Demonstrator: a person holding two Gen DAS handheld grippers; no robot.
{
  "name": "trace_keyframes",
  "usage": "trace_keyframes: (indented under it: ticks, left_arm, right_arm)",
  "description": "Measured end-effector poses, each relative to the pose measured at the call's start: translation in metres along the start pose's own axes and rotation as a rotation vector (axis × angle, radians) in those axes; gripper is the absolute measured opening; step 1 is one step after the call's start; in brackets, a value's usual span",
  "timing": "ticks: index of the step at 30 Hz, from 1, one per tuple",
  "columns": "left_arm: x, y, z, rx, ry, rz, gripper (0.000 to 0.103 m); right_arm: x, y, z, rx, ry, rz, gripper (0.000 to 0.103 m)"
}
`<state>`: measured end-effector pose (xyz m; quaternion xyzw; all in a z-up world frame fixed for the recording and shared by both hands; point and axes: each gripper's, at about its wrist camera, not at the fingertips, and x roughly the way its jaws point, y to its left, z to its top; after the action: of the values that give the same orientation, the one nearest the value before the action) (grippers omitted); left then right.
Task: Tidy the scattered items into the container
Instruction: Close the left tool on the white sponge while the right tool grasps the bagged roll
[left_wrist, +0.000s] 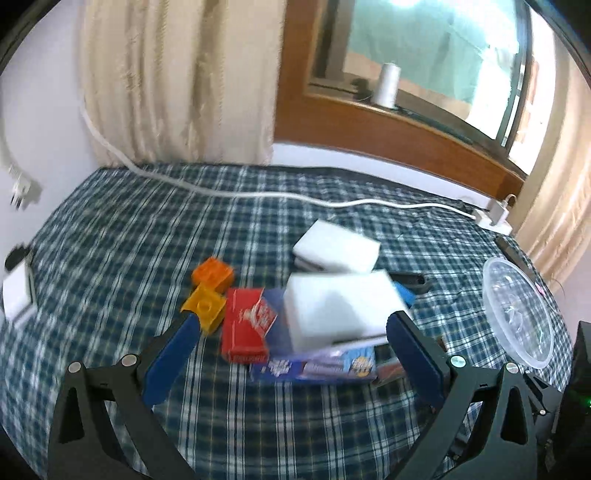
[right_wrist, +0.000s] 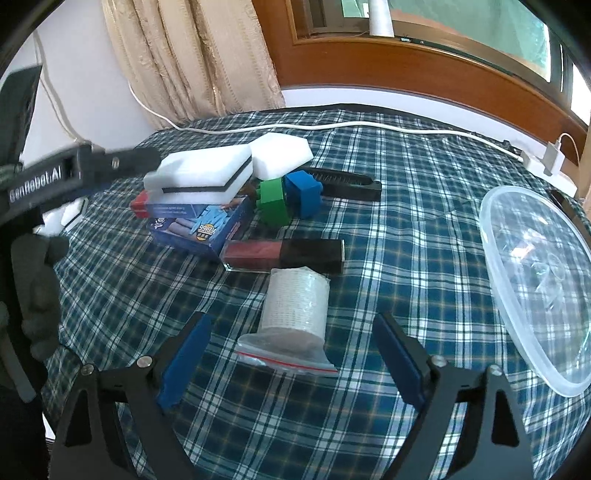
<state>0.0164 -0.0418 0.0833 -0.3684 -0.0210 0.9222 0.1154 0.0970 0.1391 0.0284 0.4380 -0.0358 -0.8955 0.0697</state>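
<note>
Bagged roll (right_wrist: 295, 306) lies between wide-apart right tool (right_wrist: 293, 354) pads, untouched; left tool (left_wrist: 291, 338) apart.

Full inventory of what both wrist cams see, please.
blue box: 1, blue, mid pile
red box: 1, red, beside it
sponges: 2, white, one on the blue box, one behind
blocks: 4, orange, yellow, green, blue, around the pile
comb: 1, black, behind the blocks
tube: 1, red and black, before the blue box
bagged roll: 1, white, nearest right tool
container: 1, clear, right side
cable: 1, white, far edge
cloth: 1, blue check, underneath
tools: 2, black, blue pads, left tool and right tool open
</note>
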Motion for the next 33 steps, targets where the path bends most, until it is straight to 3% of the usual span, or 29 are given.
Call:
trace_keyframes:
  ticks: [8,22,28,33]
  left_arm:
    - [0.025,-0.009,0.022,0.167,0.013,-0.083,0.103]
    - [0.055,-0.021,0.013,0.333,0.070,-0.184,0.103]
    - [0.056,-0.022,0.004,0.310,0.078,-0.198,0.103]
    - [0.053,-0.026,0.003,0.288,0.064,-0.193,0.103]
  right_arm:
    - [-0.001,0.002,0.000,-0.002,0.002,0.009,0.091]
    - [0.008,0.005,0.003,-0.006,0.026,0.022,0.091]
    - [0.011,-0.005,0.004,0.031,0.047,0.017,0.074]
    - [0.011,-0.010,0.003,0.059,0.052,0.027,0.049]
